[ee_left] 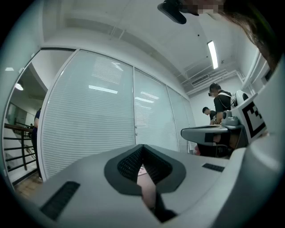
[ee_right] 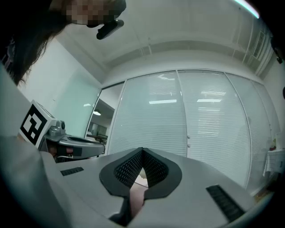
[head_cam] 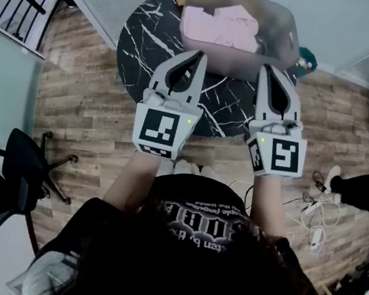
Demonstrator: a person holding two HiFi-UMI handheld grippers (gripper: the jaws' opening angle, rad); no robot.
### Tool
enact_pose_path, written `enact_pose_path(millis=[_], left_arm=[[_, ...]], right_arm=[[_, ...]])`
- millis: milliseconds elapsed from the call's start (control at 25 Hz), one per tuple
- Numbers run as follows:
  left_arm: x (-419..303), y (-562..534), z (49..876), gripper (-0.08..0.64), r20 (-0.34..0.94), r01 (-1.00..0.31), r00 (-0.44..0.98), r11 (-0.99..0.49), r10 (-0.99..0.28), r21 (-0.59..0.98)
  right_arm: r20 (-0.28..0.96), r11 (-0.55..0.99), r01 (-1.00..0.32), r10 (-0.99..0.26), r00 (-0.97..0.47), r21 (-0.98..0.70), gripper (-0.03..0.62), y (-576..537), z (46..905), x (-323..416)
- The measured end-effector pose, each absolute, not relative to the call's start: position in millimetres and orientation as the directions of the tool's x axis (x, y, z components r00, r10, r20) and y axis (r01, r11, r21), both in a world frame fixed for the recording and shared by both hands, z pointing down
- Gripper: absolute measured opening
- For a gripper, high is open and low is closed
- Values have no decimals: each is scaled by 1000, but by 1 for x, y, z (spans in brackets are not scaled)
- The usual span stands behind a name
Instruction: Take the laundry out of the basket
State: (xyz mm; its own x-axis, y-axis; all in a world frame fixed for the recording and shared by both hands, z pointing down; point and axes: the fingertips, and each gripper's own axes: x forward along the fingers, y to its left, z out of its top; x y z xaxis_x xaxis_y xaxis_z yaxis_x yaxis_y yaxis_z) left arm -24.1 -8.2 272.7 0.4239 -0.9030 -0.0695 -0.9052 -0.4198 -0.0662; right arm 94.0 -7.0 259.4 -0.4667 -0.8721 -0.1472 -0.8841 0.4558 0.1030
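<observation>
A translucent grey basket (head_cam: 286,34) stands on the far half of a round black marble table (head_cam: 143,33), and pink laundry (head_cam: 221,24) lies folded inside it. My left gripper (head_cam: 202,54) points at the basket's front wall, its tips touching each other just short of it, shut on nothing. My right gripper (head_cam: 264,68) is held the same way beside it, also shut and empty. In the left gripper view the left gripper (ee_left: 142,146) has its jaws meeting at the tip, and in the right gripper view so does the right gripper (ee_right: 142,149). Both views show a pink blur below the tips.
A black office chair (head_cam: 6,177) stands on the wood floor at the left. Cables and a power strip (head_cam: 316,216) lie on the floor at the right. Glass walls with blinds (ee_left: 89,116) rise behind the table. Two people (ee_left: 218,100) stand far off.
</observation>
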Motion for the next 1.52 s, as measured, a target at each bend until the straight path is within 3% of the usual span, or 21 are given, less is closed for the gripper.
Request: enact_pose_path(millis=[1520], left_arm=[[-12,-23,275,2,-66,-943,322,-314,-944,-106]], right_arm=[[-180,556,-829,-810,-558,68,28,-38,268,112]])
